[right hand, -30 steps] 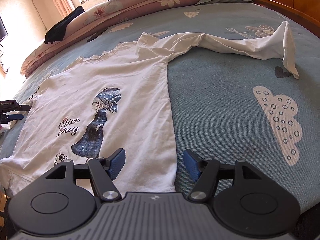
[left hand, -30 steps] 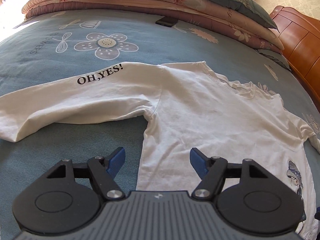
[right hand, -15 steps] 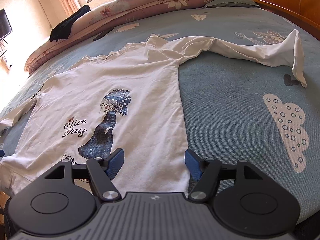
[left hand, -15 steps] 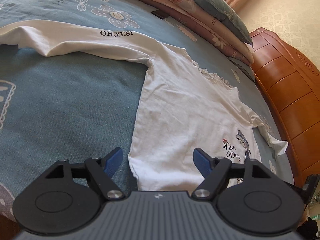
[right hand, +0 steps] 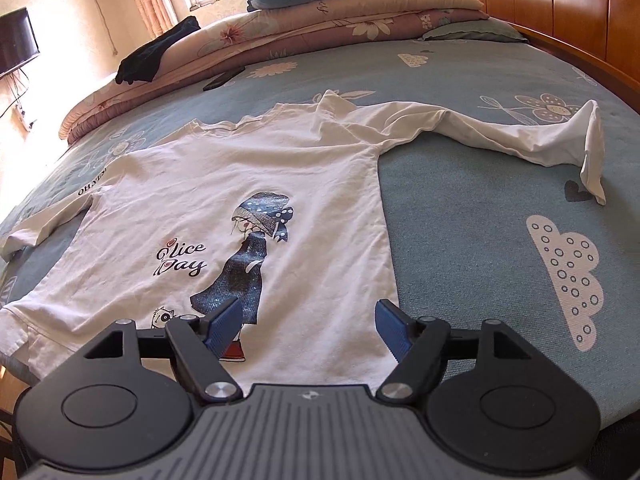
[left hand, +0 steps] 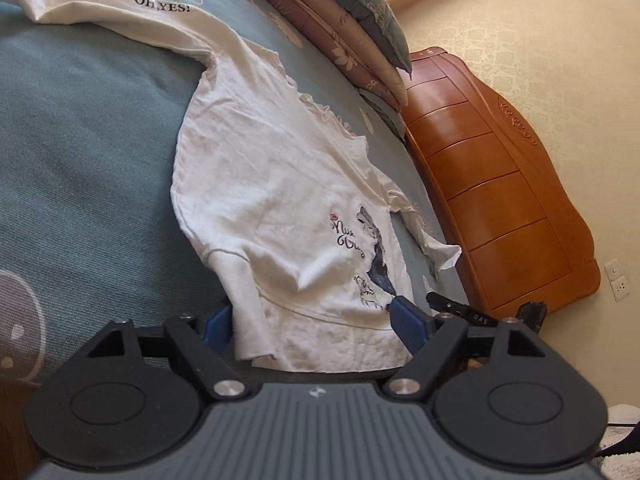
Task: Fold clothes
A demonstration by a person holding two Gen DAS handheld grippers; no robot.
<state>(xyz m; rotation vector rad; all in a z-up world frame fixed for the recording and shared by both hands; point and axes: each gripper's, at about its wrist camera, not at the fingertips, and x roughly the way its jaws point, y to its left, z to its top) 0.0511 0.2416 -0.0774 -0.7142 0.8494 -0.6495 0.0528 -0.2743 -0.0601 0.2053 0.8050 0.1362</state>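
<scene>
Swung round to the hem, left gripper (left hand: 310, 326) spread wide, right gripper (right hand: 306, 326) opening, neither gripping white shirt (right hand: 248, 200), sleeve reads "OH,YES!", chest seemingly "Nice Day"

Left gripper (left hand: 313, 322): ribbed grey housing bearing a small white logo, two black round discs, black angular linkage arms with silver screws, blue ribbed finger pads (left hand: 406, 326). Right gripper (right hand: 306, 326): identical build, grey ribbed body, black discs, silver pivots, blue pads (right hand: 226, 326).

The white shirt (right hand: 280, 184) is thin, soft, creased cloth with a matt print, lying on a bed (right hand: 480, 248) covered in coarse-woven matt fabric. The headboard (left hand: 500, 192) is glossy varnished wood. Each tool (right hand: 308, 326) is matt black plastic with ribbed blue pads (right hand: 394, 330) and shiny metal screws.
</scene>
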